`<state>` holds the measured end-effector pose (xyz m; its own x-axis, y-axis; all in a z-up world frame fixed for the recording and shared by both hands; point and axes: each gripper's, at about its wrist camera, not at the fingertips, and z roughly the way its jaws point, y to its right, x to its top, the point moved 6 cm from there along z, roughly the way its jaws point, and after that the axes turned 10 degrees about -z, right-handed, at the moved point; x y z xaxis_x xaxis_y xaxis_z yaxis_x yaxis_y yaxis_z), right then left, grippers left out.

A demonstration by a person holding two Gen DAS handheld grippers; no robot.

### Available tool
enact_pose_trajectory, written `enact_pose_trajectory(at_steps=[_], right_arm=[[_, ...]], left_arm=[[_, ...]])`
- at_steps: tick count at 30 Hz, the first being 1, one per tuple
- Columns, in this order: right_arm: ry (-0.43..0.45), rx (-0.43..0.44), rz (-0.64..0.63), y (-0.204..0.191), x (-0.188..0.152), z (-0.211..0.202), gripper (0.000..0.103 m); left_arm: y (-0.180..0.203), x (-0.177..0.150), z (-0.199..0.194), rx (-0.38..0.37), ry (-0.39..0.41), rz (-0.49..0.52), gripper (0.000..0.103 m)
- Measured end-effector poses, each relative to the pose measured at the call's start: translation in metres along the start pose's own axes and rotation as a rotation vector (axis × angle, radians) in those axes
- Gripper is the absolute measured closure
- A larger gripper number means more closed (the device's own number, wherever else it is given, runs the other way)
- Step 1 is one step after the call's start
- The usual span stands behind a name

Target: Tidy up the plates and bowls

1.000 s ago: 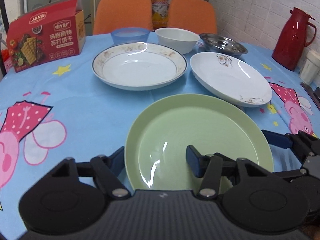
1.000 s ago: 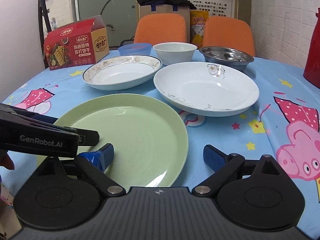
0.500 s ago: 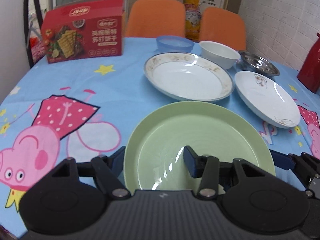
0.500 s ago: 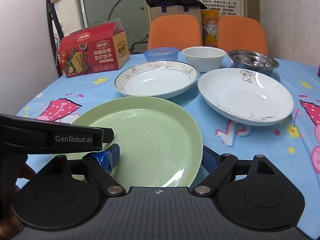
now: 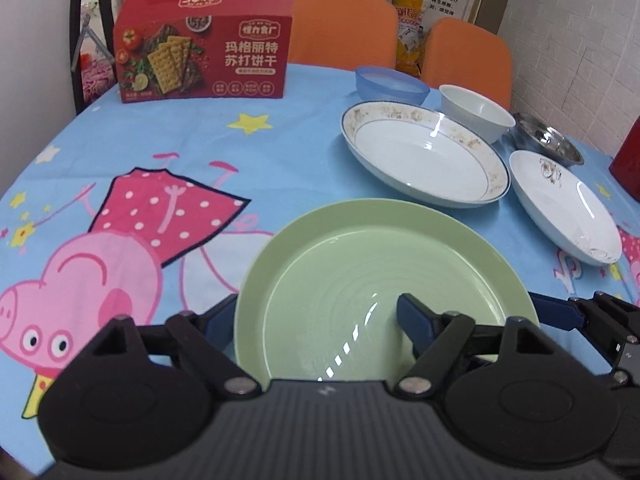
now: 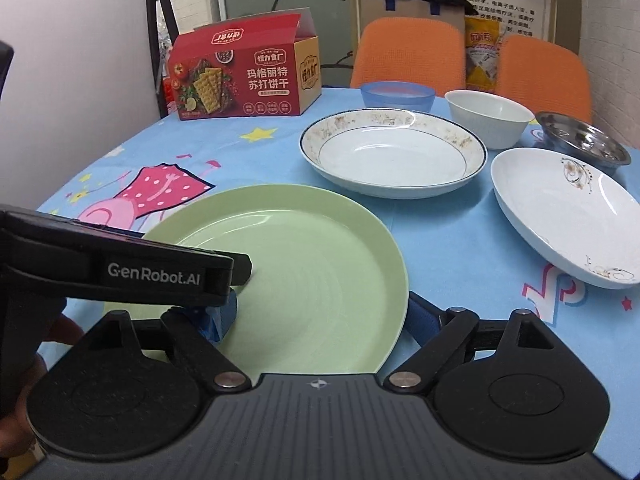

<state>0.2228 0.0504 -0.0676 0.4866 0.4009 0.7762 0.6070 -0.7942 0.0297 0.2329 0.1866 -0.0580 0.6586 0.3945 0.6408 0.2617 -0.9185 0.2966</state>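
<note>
- Right gripper [image 6: 320, 314] is clamped across the near right rim of the green plate [image 6: 304, 264], one blue pad on the inside and one under the outer edge, so it's got the plate.
- Left gripper [image 5: 316, 316] straddles the left rim of that same plate, and its jaws have just been opening. One finger sits over the plate's well, the other outside the rim, and the pads look loose, so I'd call it let go.
- The plate sits low over the blue cartoon-print surface [image 5: 200, 152], at the near edge. Can't tell if it's resting or slightly lifted.
- Handling guess: stiff, smooth, glossy, probably light melamine. The rim is the only real grab point, and a one-sided pinch could let it tip or slip.
- Further out: the gold-rimmed plate [image 6: 394, 152], the white floral plate [image 6: 568, 216], then the blue bowl [image 6: 398, 96], white bowl [image 6: 488, 118] and steel bowl [image 6: 582, 142] at the back. Those ceramic ones look chippable.
</note>
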Motion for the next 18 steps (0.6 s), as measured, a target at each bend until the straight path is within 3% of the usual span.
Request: enact_pose_trajectory(at_steps=[2,9,13,18], right_arm=[[0.031,0.049,0.066,0.018,0.008,-0.006,0.029],[0.14,-0.014,0.096,0.086,0.072,-0.003,0.028],[0.092,-0.083,0.069,0.115,0.095,0.043,0.028],[-0.011,-0.058,0.035,0.127,0.097,0.092,0.028]], left_arm=[[-0.006,0.017,-0.005,-0.053,0.02,-0.054,0.007],[-0.002,0.084,0.014,-0.064,0.091,-0.042,0.004],[0.014,0.111,0.058,-0.079,0.054,-0.008,0.003],[0.024,0.131,0.102,-0.066,-0.008,0.01,0.004]])
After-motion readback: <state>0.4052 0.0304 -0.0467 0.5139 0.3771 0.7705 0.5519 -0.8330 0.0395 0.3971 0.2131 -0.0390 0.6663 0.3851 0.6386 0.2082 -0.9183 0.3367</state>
